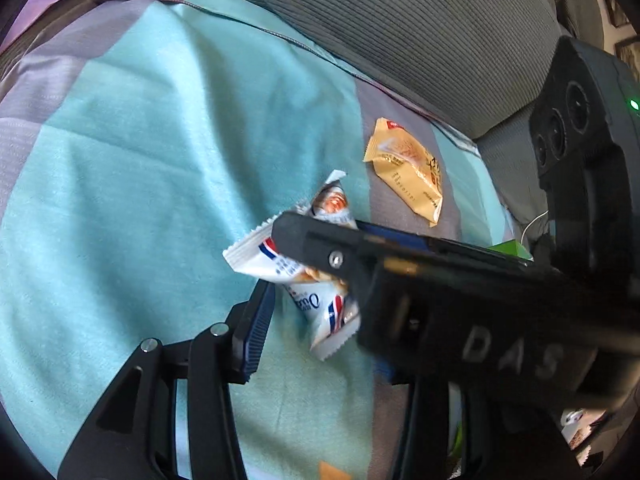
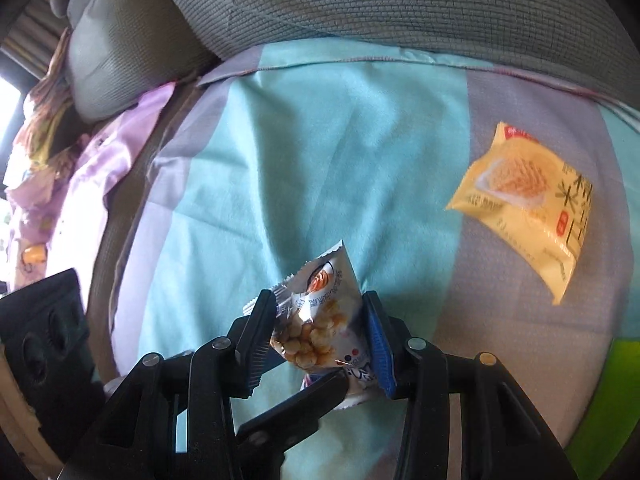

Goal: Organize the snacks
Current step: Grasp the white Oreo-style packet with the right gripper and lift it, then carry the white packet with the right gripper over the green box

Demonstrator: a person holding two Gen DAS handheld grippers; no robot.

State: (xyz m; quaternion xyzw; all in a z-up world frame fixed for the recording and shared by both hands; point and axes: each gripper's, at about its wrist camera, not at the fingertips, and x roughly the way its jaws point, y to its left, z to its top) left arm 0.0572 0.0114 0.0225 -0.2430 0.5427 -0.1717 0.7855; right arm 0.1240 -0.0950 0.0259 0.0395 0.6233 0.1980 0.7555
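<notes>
A small white snack packet [image 2: 320, 332] with golden pieces showing through it is pinched between the blue pads of my right gripper [image 2: 320, 300], which is shut on it just above the teal and grey sheet [image 2: 300, 140]. In the left wrist view the same packet [image 1: 256, 254] hangs under the right gripper's black finger [image 1: 304, 240], which crosses the picture. My left gripper [image 1: 320, 296] stands around the packet with its left pad [image 1: 256, 320] apart from it; its other finger is mostly hidden. A yellow snack packet [image 1: 408, 172] [image 2: 528, 204] lies flat on the sheet to the right.
A grey ribbed cushion [image 1: 400, 20] [image 2: 400, 0] borders the sheet at the back. Pink clothing [image 2: 60, 184] lies at the left edge. Something green [image 2: 608, 392] [image 1: 512, 248] sits at the right. One finger of the left gripper [image 2: 304, 404] reaches in below the held packet.
</notes>
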